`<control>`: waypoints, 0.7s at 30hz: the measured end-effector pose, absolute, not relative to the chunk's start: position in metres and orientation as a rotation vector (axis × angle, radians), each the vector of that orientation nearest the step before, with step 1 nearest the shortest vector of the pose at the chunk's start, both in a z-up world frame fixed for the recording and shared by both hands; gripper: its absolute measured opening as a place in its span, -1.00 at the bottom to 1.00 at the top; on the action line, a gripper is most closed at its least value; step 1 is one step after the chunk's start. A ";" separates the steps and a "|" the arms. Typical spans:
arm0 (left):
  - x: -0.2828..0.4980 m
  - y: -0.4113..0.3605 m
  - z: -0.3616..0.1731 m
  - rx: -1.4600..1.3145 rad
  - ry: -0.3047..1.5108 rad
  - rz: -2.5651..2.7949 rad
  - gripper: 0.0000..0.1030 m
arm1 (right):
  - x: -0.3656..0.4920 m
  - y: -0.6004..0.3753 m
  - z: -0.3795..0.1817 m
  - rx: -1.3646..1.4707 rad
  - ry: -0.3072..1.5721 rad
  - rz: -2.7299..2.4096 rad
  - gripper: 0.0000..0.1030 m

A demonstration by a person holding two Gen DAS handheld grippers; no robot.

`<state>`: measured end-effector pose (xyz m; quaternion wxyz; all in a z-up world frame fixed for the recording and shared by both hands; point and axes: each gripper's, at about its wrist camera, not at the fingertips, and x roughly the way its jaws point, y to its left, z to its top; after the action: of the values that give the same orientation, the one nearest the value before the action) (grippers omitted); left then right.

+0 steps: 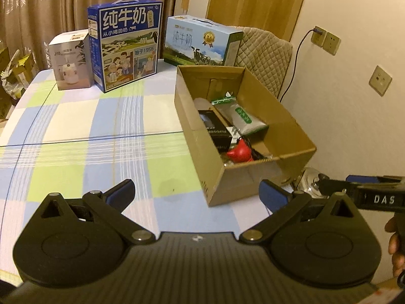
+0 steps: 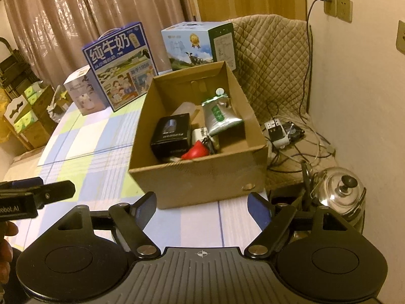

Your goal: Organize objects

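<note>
Checked tablecloth (image 1: 83, 126) (curtains (image 1: 50, 5) behind) bears a cardboard box (image 2: 202, 179); both grippers gape empty.

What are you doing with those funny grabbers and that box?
A person is tidying things into the cardboard box on the checked tablecloth. Both the left tongs and the right tongs are open and hold nothing. A black box, a silver pouch and a red toy already lie inside.

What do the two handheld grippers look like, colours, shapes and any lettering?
Both are black. The left gripper and right gripper each have two round pivot discs, linkage arms with silver pins, and blue finger pads. A ribbed grey plate sits between the discs. White lettering marks each gripper's side.
</note>
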<state>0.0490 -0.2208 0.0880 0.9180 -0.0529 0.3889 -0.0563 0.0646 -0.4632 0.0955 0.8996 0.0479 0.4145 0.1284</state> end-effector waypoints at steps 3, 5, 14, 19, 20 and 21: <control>0.038 -0.217 0.087 -0.109 0.806 -0.104 0.98 | 0.055 -0.457 0.098 0.081 0.858 0.261 0.48; 0.031 -0.216 0.087 -0.102 0.803 -0.099 0.98 | 0.049 -0.454 0.099 0.087 0.853 0.259 0.48; 0.007 -0.217 0.087 -0.112 0.803 -0.066 0.98 | 0.028 -0.441 0.101 0.056 0.855 0.272 0.48; 0.000 -0.220 0.092 -0.128 0.797 -0.060 0.98 | 0.022 -0.438 0.102 0.044 0.849 0.271 0.48; -0.001 -0.221 0.092 -0.125 0.794 -0.061 0.98 | 0.021 -0.437 0.102 0.038 0.849 0.272 0.48; -0.002 -0.222 0.093 -0.121 0.791 -0.061 0.98 | 0.020 -0.437 0.102 0.034 0.849 0.274 0.48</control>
<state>-0.0018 -0.2223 0.0933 0.9205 -0.0587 0.3851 -0.0295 0.0196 -0.4367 0.1023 0.9021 0.0164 0.4105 0.1324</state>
